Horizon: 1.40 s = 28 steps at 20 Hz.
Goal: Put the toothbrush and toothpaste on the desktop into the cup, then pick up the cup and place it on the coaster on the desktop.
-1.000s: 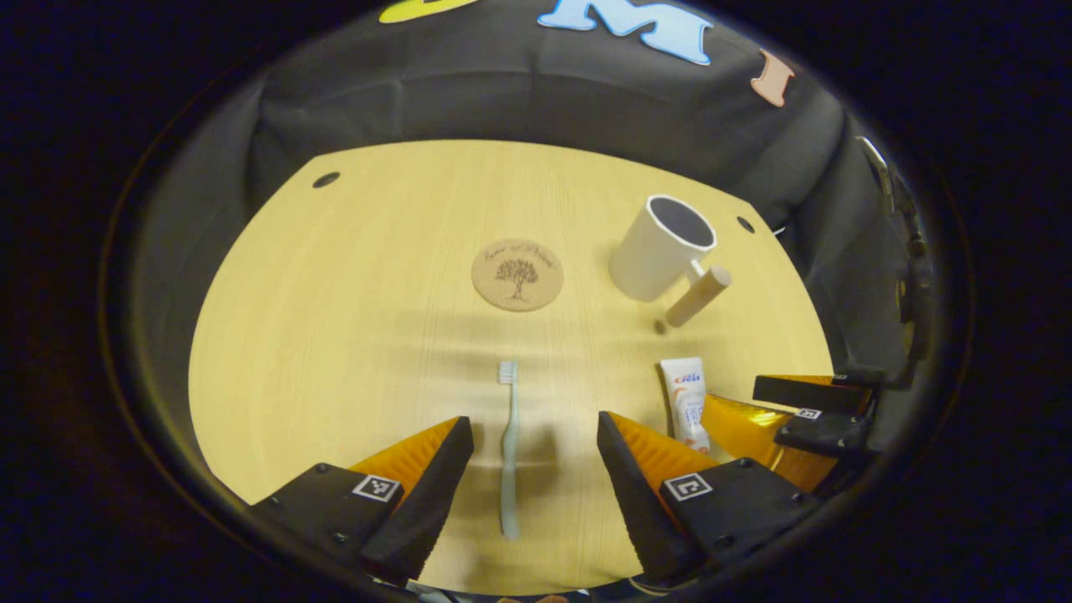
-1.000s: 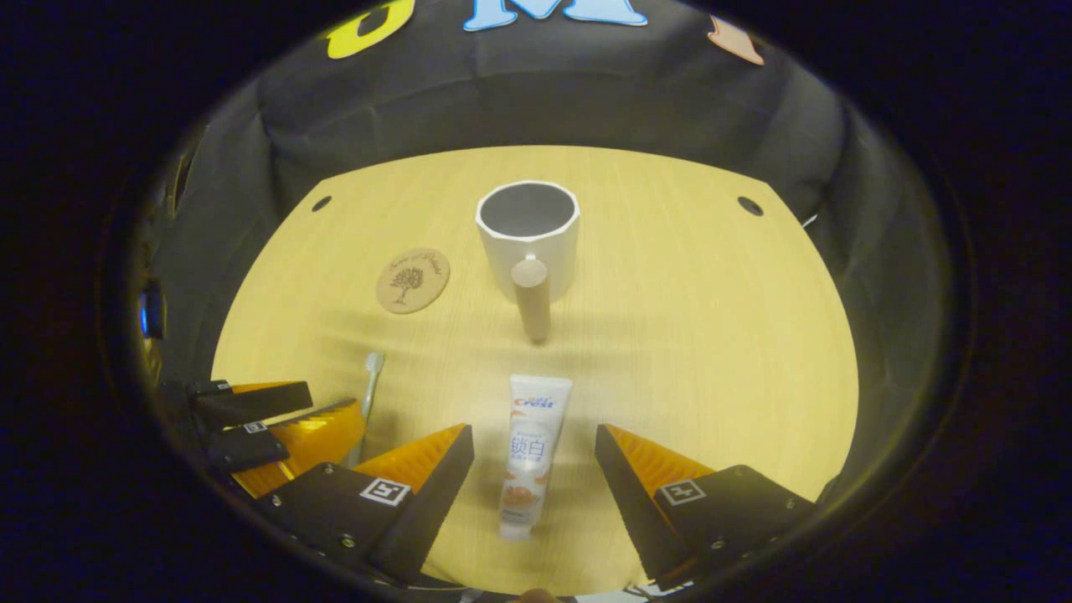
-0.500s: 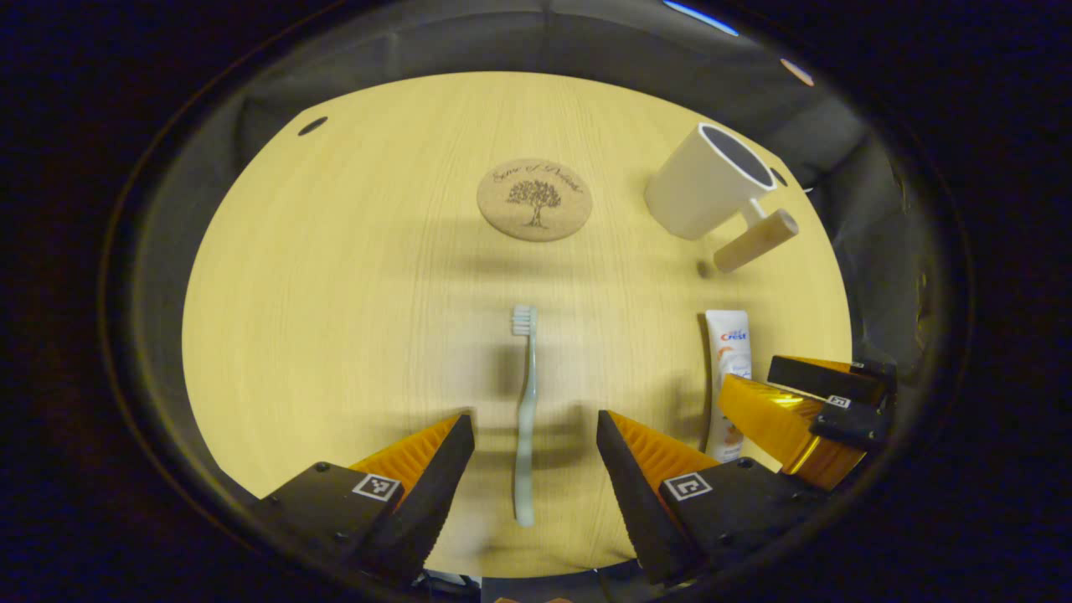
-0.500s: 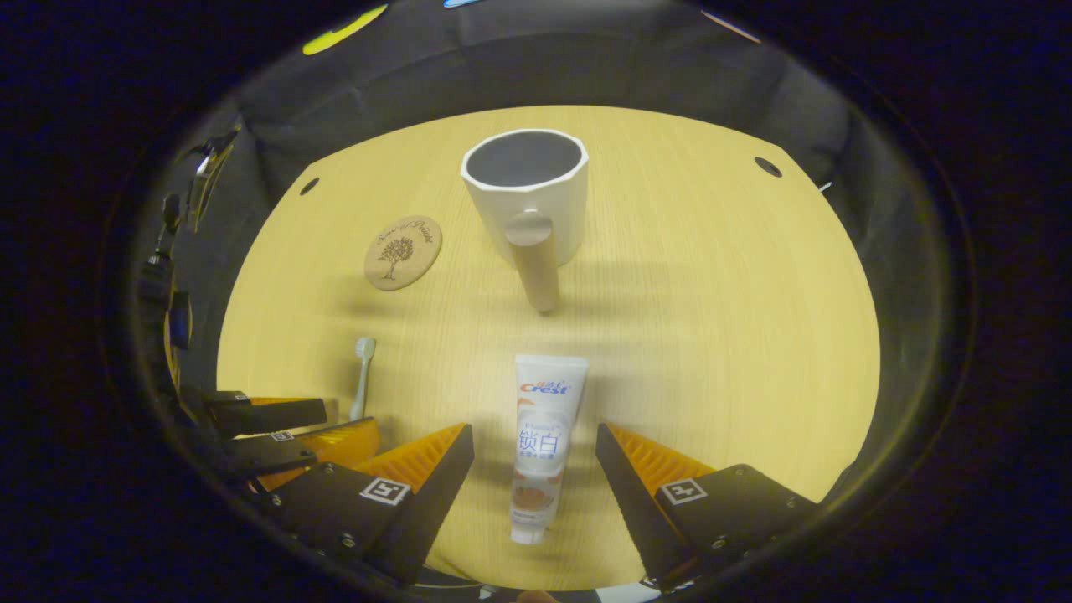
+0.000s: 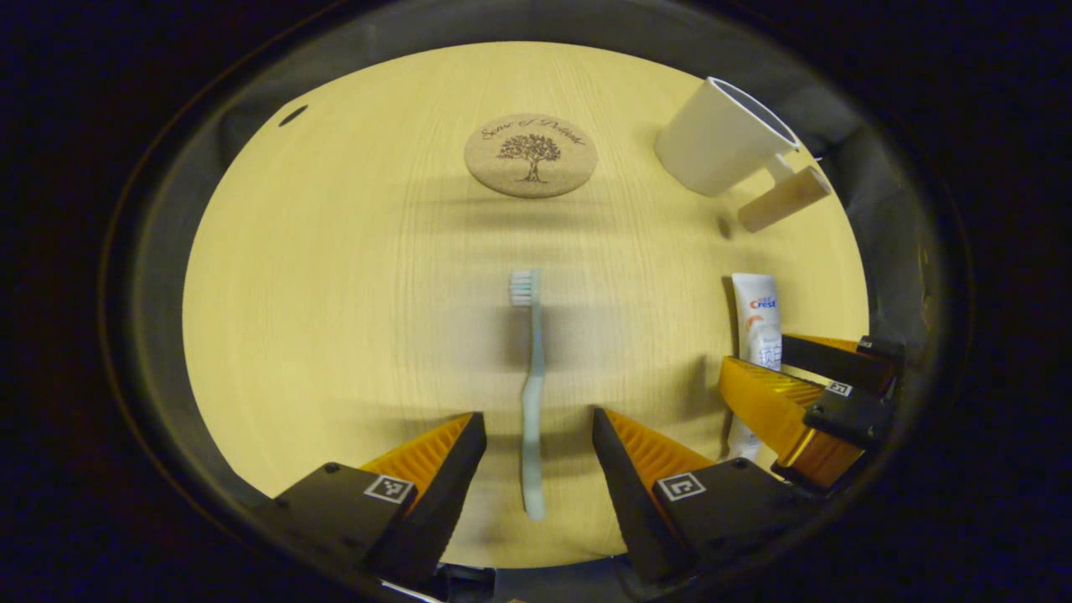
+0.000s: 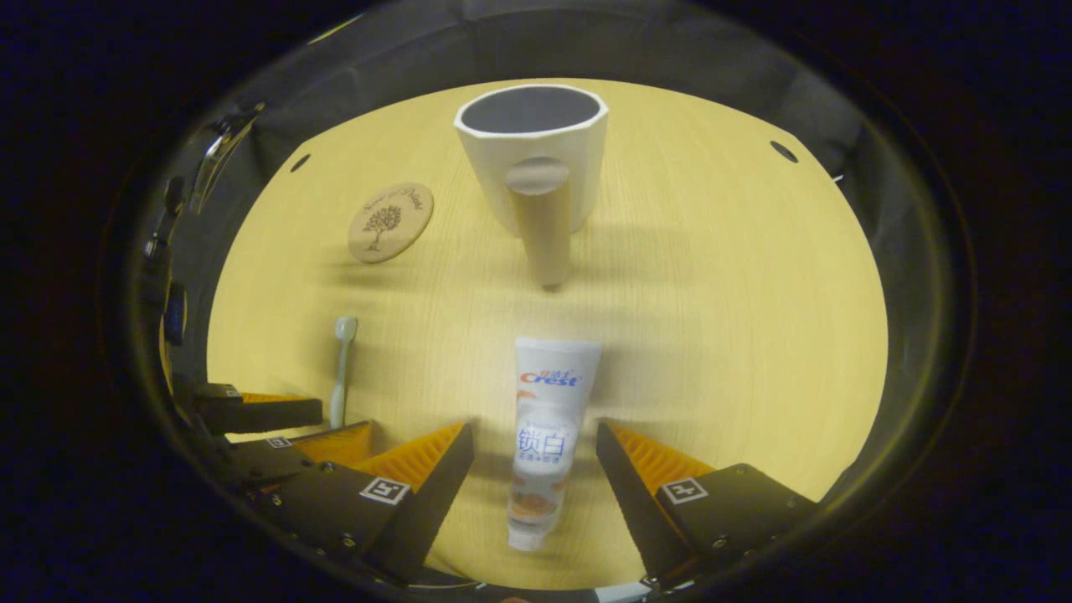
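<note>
Left gripper view: the left claw [image 5: 536, 435] is spread open astride a pale blue plastic toothbrush [image 5: 531, 394], lying lengthwise near the wooden tabletop's [image 5: 335, 276] front edge. Right gripper view: the right claw [image 6: 534, 448], also open, straddles a white toothpaste tube [image 6: 543, 435], cap nearest, pointing toward the white cup [image 6: 536, 159].

Pale wooden desktop [image 5: 335, 276], black cloth wall [image 6: 670, 59]

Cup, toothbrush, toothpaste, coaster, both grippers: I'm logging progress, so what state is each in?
Cup: upright, empty.
Toothbrush: flat on desktop, ungripped.
Toothpaste: flat on desktop, ungripped.
Coaster: bare.
Left gripper: open, straddling toothbrush.
Right gripper: open, straddling toothpaste.
</note>
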Available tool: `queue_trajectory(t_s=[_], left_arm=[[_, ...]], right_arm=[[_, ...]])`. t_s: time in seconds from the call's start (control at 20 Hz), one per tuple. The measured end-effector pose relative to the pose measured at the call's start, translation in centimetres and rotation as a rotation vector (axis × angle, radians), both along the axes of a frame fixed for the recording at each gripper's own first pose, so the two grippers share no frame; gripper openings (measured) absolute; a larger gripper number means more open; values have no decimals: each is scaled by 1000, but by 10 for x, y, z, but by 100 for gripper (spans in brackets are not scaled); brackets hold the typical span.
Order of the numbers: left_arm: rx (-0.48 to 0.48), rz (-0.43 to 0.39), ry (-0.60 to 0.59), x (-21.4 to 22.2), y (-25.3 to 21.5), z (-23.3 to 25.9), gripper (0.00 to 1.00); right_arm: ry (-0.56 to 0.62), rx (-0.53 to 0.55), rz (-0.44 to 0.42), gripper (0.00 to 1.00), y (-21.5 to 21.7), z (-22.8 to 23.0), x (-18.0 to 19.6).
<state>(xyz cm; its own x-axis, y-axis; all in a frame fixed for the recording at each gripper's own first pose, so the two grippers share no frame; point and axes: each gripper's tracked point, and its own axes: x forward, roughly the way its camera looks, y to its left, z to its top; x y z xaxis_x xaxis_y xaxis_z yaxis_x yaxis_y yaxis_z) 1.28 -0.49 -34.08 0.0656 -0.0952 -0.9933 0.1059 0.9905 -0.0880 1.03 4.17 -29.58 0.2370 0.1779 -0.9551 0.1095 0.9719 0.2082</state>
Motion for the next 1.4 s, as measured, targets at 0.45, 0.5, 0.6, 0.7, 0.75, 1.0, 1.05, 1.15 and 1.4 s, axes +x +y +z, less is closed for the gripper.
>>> queue_trajectory(t_s=[0.45, 0.5, 0.6, 0.7, 0.75, 1.0, 1.05, 1.15, 1.4], left_arm=[[48, -71, -56, 3, -8, -1, 31], [43, -90, -62, 3, -8, 0, 34], [39, -118, -71, 4, -6, 1, 34], [34, -110, -78, 4, -7, 2, 16], [33, -119, -79, 3, -7, 1, 16], [13, -151, -129, 6, -8, 3, 8], [8, -151, -147, 4, -8, 3, 8], [-9, -159, -175, 5, -8, 3, 8], [-31, -150, -257, 9, -5, 18, 8]], right_arm=[[35, -45, -22, 78, -9, -8, -4], [34, -53, -23, 72, -12, -9, -5], [43, -54, -22, 60, -14, -9, -7], [38, -62, -18, 44, -16, -9, -6], [30, -74, 0, 42, -16, -9, -7], [-6, -84, 28, 31, -16, -8, -9], [-16, -77, 26, 31, -16, -8, -8], [-38, -55, 17, 31, -16, -8, -7], [-140, -25, -33, 31, -15, 1, -3]])
